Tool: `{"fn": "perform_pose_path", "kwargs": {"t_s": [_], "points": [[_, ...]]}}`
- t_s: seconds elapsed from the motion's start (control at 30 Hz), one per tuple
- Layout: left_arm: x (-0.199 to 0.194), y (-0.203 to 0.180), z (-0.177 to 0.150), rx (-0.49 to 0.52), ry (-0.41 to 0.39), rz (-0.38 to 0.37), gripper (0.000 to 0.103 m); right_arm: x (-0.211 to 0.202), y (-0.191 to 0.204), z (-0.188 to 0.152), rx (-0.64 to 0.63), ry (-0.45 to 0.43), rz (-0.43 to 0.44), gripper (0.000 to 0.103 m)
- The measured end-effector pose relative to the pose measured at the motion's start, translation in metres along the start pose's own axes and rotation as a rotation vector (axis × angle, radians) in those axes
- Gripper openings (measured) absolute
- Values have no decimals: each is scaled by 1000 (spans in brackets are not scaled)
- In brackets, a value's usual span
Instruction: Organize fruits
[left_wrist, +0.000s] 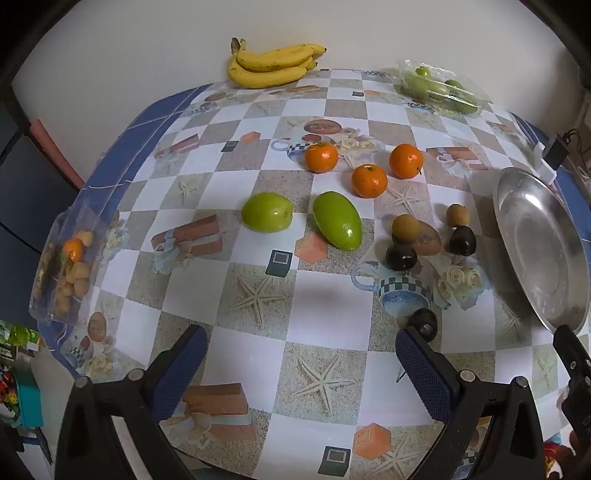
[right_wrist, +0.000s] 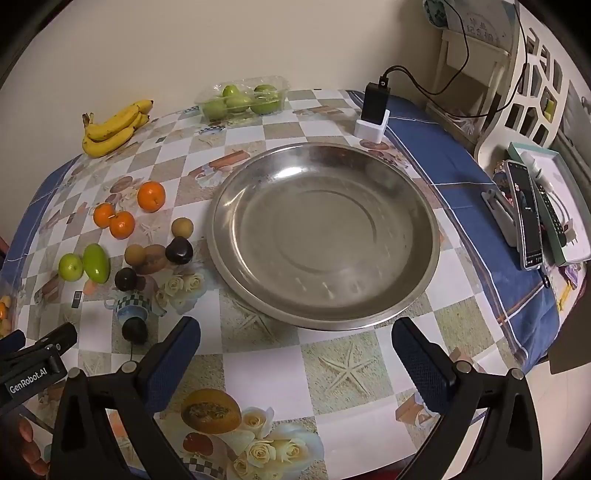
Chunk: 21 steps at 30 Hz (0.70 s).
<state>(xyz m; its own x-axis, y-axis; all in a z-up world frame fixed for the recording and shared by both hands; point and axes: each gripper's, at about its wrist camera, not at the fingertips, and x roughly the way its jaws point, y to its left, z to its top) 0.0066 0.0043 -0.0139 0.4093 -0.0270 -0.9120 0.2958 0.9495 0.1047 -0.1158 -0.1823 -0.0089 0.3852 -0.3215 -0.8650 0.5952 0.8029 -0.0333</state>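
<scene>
Left wrist view looks steeply down past the left gripper (left_wrist: 301, 354), its blue-padded jaws spread wide over bare tablecloth with nothing between them. The right gripper (right_wrist: 295, 347) tilts down the same way, jaws equally spread and empty, just short of the near rim of the steel basin (right_wrist: 406, 206).

The table (right_wrist: 266, 373) wears a checkered cloth printed with starfish and teacups, blue along its edges, and stands against a plain pale wall. Three tangerines (left_wrist: 368, 181) sit mid-table; two green fruits (left_wrist: 337, 220) lie nearer the front. Between them and the basin cluster two longans (left_wrist: 406, 228) and dark plums (left_wrist: 401, 256); another plum (left_wrist: 424, 320) lies just beyond the left gripper's right finger. Bananas (left_wrist: 271, 64) rest at the far edge, a clear tray of green fruit (right_wrist: 243, 98) at the far corner, a bag of mixed fruit (left_wrist: 64, 266) at the left edge. A charger in a white stand (right_wrist: 373, 110) sits behind the basin; a phone (right_wrist: 524, 216) lies off the right edge.
</scene>
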Motion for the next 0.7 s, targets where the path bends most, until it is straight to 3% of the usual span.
{"fn": "perform_pose_path", "kwargs": {"t_s": [0.7], "points": [[3, 2, 0, -5, 11, 8, 103, 1, 2, 0, -13, 3, -4, 103]]}}
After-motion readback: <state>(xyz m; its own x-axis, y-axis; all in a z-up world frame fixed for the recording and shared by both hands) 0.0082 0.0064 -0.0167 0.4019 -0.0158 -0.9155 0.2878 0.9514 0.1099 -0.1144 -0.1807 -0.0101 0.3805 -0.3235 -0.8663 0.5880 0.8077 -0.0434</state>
